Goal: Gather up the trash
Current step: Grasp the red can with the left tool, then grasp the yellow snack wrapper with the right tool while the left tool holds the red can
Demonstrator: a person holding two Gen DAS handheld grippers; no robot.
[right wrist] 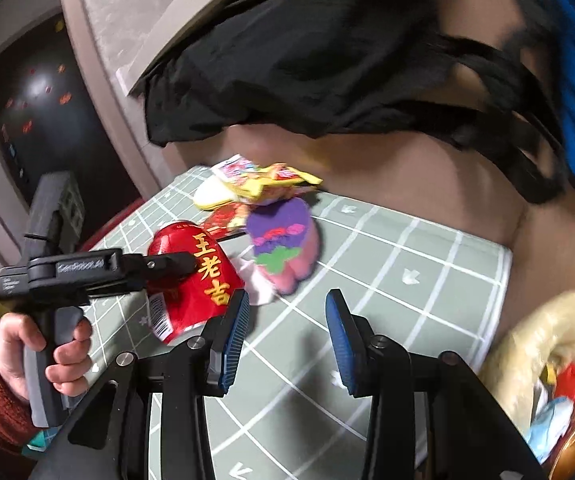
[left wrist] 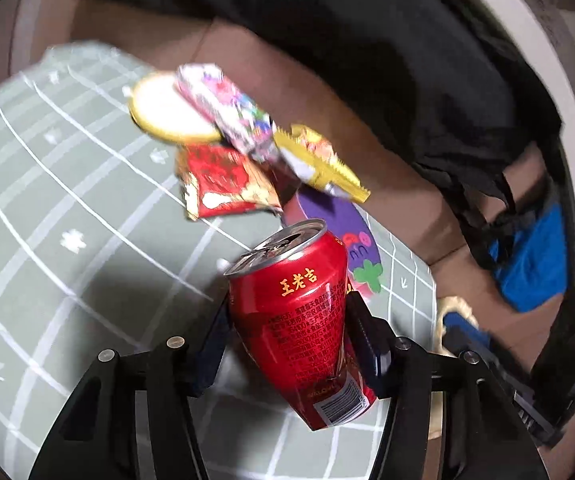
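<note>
The left gripper (left wrist: 287, 320) has a red drink can (left wrist: 295, 320) between its fingers, both pads against the can's sides, so it is gripping the can, which tilts with its opened top away from the camera, above the grey-green checked tablecloth (left wrist: 67, 240). In the right wrist view a hand (right wrist: 43, 356) in a rust-red sleeve holds that gripper's handle at the left. The right gripper (right wrist: 287, 336) stands open, its blue pads apart with only tablecloth between them. Beyond the can lie snack wrappers: a red one (left wrist: 223, 188), a pink patterned one (left wrist: 227, 108) and a yellow-edged one (left wrist: 319, 160), beside a yellow-rimmed lid (left wrist: 159, 112) and a purple-and-pink felt piece (right wrist: 283, 240). At the near right a bag (right wrist: 543, 344) holds scraps.
</note>
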